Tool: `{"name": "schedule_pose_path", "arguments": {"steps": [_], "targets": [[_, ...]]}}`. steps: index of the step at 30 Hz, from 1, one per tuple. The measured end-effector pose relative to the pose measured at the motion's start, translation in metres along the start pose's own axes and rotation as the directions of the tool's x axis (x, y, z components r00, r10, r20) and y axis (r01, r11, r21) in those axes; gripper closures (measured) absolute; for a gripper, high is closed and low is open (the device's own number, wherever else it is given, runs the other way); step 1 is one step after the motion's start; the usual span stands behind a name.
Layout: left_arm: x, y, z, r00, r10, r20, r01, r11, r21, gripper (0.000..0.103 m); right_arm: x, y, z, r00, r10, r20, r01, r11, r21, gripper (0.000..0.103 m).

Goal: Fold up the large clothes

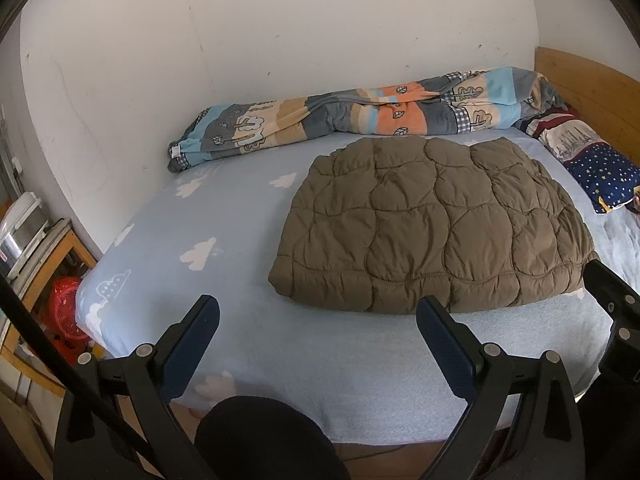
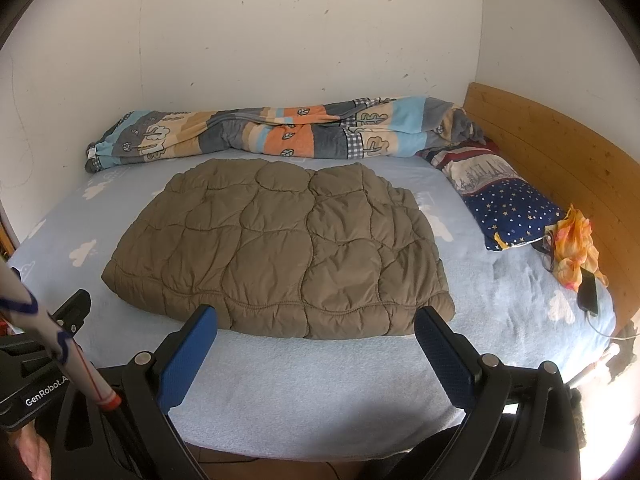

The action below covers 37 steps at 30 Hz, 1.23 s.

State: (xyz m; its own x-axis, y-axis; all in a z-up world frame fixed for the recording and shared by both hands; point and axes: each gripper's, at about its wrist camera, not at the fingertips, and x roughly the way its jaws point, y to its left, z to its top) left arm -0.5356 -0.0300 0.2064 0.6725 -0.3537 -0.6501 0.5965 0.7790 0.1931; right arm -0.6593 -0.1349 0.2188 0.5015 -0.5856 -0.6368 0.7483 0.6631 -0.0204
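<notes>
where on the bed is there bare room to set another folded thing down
Bare sheet runs along the near edge in front of the jacket, and left of the jacket out to the bed's foot. Crowded: the back by the wall, filled by the rolled quilt, and the headboard end, with the pillow, orange cloth and phone.

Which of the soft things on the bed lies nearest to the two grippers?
The brown quilted jacket, folded flat mid-bed. The striped blanket lies rolled along the wall; the starry pillow is by the headboard.
</notes>
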Motion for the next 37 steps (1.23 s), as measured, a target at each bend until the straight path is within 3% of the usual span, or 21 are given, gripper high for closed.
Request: {"name": "schedule_pose_path", "arguments": {"steps": [29, 37], "targets": [[0.004, 0.005, -0.001, 0.999, -0.03, -0.024, 0.03, 1.0, -0.005, 0.005, 0.005, -0.005, -0.006, 1.0, 0.003, -0.011, -0.003, 1.0, -0.002, 0.002], [0.006, 0.018, 0.001, 0.985, -0.169, -0.032, 0.167, 0.984, -0.064, 0.005, 0.008, -0.007, -0.01, 0.999, 0.034, -0.021, -0.034, 0.999, 0.009, 0.002]]}}
